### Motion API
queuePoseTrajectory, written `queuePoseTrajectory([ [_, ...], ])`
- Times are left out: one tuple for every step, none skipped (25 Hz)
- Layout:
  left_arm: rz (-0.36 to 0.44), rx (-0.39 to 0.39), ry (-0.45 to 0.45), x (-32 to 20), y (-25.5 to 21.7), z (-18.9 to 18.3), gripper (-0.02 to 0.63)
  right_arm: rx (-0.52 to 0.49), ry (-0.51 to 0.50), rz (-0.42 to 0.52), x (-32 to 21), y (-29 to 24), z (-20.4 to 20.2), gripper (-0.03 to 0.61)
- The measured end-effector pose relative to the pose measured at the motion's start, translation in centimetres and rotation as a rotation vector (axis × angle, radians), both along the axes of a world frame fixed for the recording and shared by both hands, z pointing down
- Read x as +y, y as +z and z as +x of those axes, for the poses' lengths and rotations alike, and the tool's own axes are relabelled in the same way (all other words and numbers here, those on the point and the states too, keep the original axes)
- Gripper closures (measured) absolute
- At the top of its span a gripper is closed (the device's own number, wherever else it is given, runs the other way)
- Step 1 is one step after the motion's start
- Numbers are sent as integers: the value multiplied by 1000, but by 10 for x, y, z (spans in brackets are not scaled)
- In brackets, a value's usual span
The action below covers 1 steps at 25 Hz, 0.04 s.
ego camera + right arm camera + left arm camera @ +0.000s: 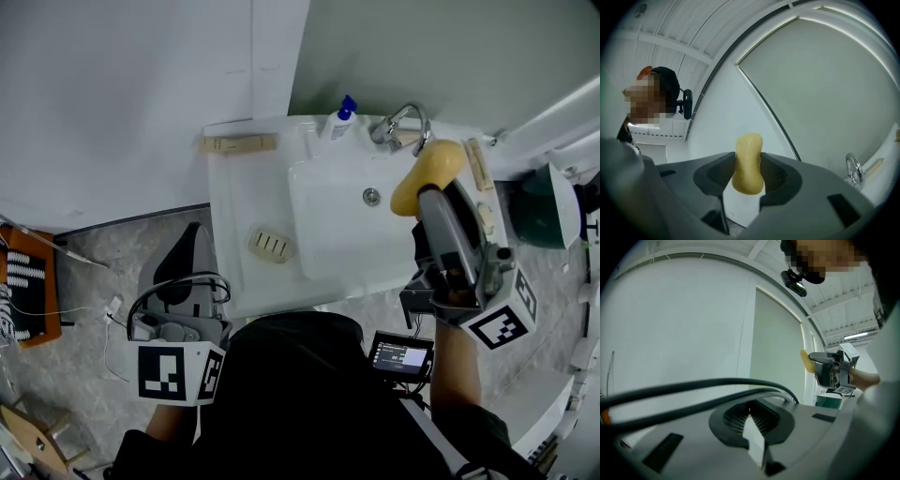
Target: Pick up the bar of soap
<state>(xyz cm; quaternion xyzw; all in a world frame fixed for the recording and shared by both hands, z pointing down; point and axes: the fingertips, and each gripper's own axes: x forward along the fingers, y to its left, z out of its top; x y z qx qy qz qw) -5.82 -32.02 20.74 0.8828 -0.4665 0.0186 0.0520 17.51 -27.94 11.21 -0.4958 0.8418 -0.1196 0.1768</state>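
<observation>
Above the sink (pixel 234 202): we hold the bar of soap (pixel 429 173) raised over the basin, near the faucet (pixel 403 124).
Soap's look: pale yellow, a rounded oblong with soft edges and a faintly pitted skin.
Right gripper (pixel 433 192): clamped on the soap's lower half, a pad on each flank.
Left gripper (pixel 185 255): jaws closed together with nothing between them, off the sink's front left corner.
Soap dish (pixel 272 245): on the sink's left ledge, well apart from the soap.
</observation>
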Motion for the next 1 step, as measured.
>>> queuePoseTrajectory([
  [2,1,-1,0,-1,1,607,1,-2,1,0,-1,0,399],
])
